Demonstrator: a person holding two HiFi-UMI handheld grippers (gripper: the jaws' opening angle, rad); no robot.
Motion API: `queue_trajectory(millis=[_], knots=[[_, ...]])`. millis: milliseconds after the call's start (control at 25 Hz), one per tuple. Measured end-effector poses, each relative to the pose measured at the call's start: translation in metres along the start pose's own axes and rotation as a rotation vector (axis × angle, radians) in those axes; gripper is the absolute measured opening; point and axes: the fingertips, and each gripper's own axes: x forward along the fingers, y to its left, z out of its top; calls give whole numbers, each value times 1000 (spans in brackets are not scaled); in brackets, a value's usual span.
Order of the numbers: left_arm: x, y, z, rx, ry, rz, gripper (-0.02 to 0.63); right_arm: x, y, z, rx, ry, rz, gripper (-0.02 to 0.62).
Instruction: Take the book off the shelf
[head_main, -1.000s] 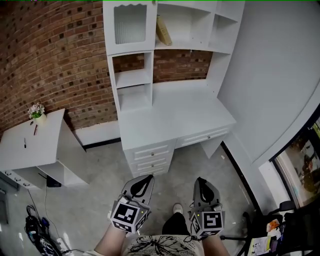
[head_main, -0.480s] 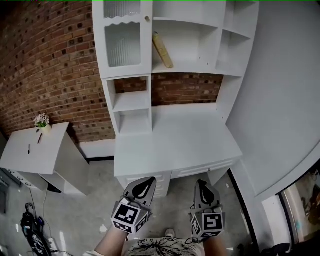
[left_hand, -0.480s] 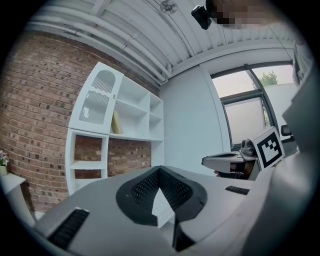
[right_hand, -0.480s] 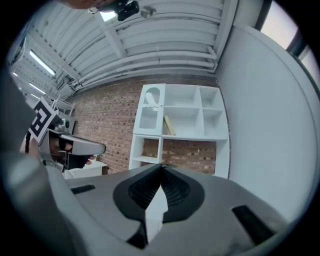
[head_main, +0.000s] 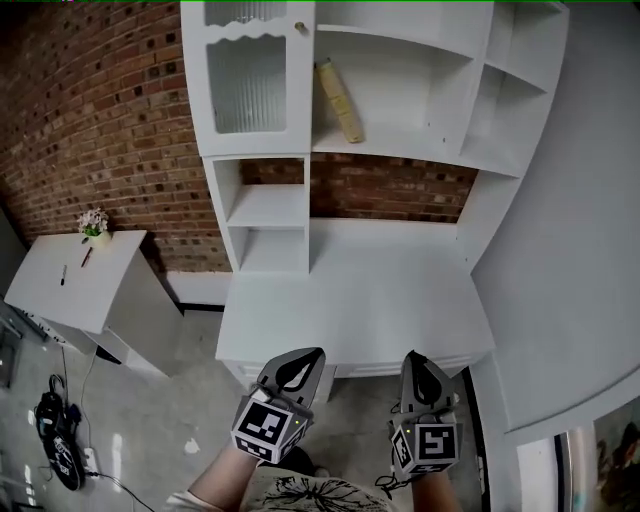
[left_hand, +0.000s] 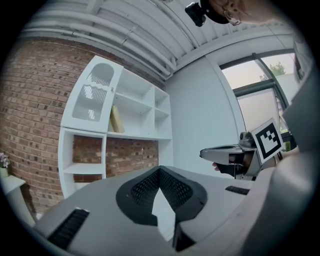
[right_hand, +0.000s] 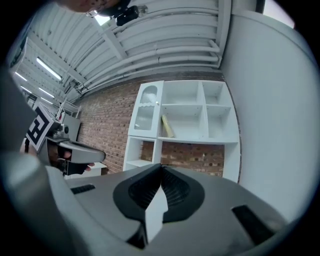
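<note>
A tan book (head_main: 340, 100) leans tilted in the upper middle compartment of the white shelf unit (head_main: 400, 150); it also shows as the book (left_hand: 116, 120) in the left gripper view and the book (right_hand: 167, 126) in the right gripper view. My left gripper (head_main: 300, 366) is shut with nothing in it, low in the head view at the desk's front edge. My right gripper (head_main: 420, 372) is shut and empty beside it. Both are far below the book.
A white desk (head_main: 350, 300) with drawers stands under the shelves against a brick wall (head_main: 90, 120). A glass-fronted cabinet door (head_main: 245, 70) is left of the book. A low white side table (head_main: 70, 275) with a small flower pot stands at left. Cables lie on the floor at bottom left.
The view has moved closer to the desk and tipped upward: the shelf and book sit lower and larger in frame. Both grippers stay shut and have kept their places in the frame.
</note>
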Motion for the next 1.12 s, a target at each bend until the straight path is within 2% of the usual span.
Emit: queue_trajectory(millis=[200,400,600,840,1120], knots=[[34,27,-6,-7,-1,-2,14,48,-12,-9,22,9,7,2],[90,74,-3,-39,-30,-1,14,109,-28,-11,4,14,-11,2],[146,123,9,-15,-56,-34,13,183,-41,-4,-11,15,-40,2],[176,194,39,2,-126,4,12,259,-35,14,-4,-15,-43,2],[193,246,65,72,-154,91,12,332,-14,45,-30,-63,40,2]])
